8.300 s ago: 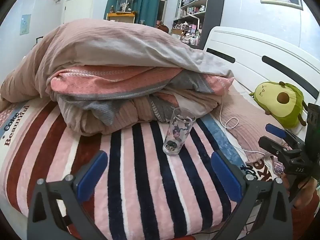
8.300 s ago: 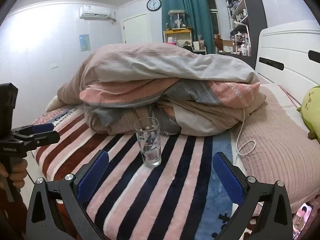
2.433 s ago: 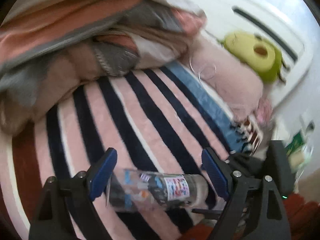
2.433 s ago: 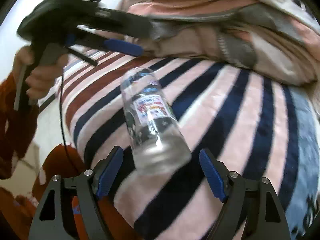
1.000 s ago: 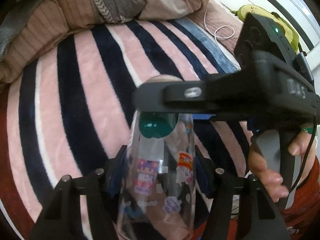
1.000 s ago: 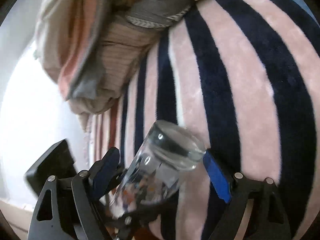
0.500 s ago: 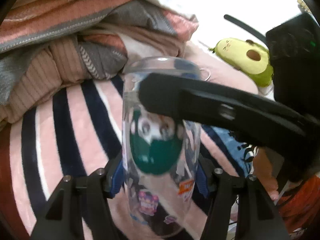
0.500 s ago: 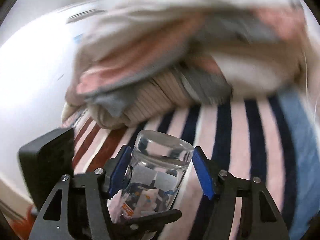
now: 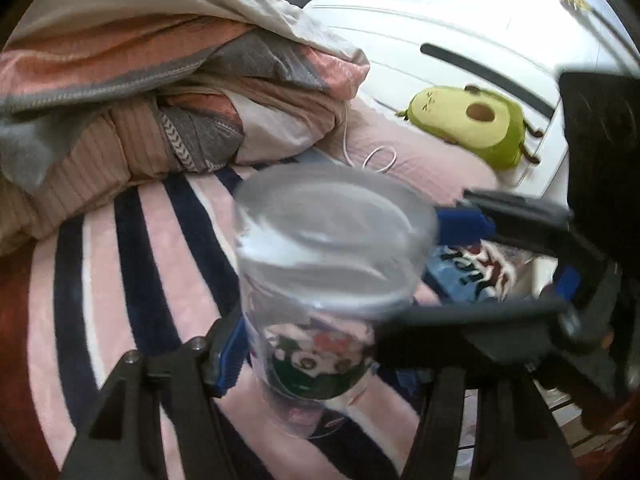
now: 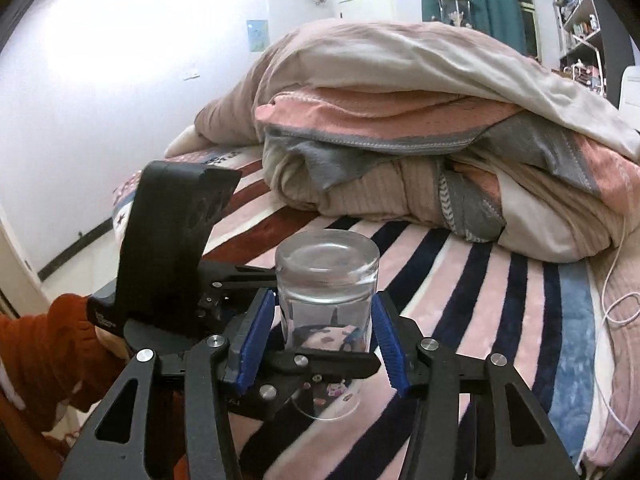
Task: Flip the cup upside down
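Observation:
A clear glass cup (image 10: 327, 280) with cartoon stickers stands upside down, thick base up, its rim on the striped blanket (image 10: 460, 280). In the left wrist view the cup (image 9: 320, 280) is blurred and close. My left gripper (image 9: 308, 356) is shut on the cup's lower part, as the right wrist view also shows. My right gripper (image 10: 322, 344) has its blue pads (image 10: 388, 344) a little apart from the glass on both sides, so it is open around the cup.
A heap of folded quilts (image 10: 400, 120) lies behind the cup. A green avocado plush (image 9: 472, 124) and a white cable (image 9: 376, 156) lie on the pink pillow by the white headboard (image 9: 440, 28). The bed edge is at the left.
The cup has gone from tilted in the air to upside down on the blanket. The right gripper's pads have come away from the glass. The left gripper still holds it.

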A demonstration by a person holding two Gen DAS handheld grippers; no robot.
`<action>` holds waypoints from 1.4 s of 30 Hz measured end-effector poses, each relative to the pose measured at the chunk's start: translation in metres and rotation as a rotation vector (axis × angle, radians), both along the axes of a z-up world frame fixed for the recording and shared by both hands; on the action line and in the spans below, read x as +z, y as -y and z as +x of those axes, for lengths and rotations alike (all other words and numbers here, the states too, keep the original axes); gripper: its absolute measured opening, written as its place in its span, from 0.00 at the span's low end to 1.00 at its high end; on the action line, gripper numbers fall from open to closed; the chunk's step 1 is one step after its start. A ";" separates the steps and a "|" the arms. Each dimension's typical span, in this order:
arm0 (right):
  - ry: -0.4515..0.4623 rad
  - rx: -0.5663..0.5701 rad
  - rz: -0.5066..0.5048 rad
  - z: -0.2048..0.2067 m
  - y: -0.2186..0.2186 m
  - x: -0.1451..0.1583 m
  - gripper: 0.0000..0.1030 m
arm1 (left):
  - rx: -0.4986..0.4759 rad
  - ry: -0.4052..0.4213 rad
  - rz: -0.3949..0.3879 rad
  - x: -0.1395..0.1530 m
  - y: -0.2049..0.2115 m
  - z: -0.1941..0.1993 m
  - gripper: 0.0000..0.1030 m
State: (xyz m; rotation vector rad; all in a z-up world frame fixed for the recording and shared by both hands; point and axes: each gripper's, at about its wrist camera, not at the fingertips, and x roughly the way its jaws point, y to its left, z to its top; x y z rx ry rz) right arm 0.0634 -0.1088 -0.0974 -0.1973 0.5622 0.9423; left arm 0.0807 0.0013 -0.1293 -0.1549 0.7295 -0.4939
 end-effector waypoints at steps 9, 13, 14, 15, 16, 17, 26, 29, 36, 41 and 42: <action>-0.112 0.003 0.008 0.021 0.000 -0.010 0.57 | -0.037 0.056 0.073 0.005 0.015 -0.012 0.56; -0.055 -0.041 0.035 0.022 -0.003 -0.006 0.53 | -0.025 0.080 0.041 0.016 0.008 -0.002 0.55; -0.028 -0.049 0.042 0.021 -0.004 -0.003 0.53 | -0.023 0.094 0.040 0.019 0.007 0.000 0.55; -0.001 -0.054 0.044 0.019 -0.006 0.000 0.53 | -0.021 0.104 0.044 0.021 0.005 0.000 0.55; 0.025 -0.057 0.044 0.018 -0.008 0.003 0.53 | -0.018 0.115 0.053 0.023 0.004 0.001 0.55; 0.049 -0.055 0.041 0.017 -0.010 0.005 0.53 | -0.017 0.117 0.059 0.022 0.003 0.002 0.55; 0.072 -0.067 0.020 0.010 -0.009 -0.016 0.53 | -0.043 0.070 0.046 -0.001 0.008 0.000 0.59; 0.055 -0.063 0.013 0.010 -0.005 -0.016 0.53 | -0.049 0.062 0.038 -0.001 0.009 0.001 0.63; 0.027 -0.066 0.016 0.012 -0.004 -0.016 0.53 | -0.044 0.060 0.019 0.002 0.011 0.002 0.80; 0.032 -0.064 0.019 0.011 -0.004 -0.014 0.65 | -0.042 0.059 0.017 0.003 0.012 0.003 0.86; 0.036 -0.066 0.023 0.010 -0.004 -0.013 0.66 | -0.042 0.057 0.018 0.003 0.012 0.003 0.91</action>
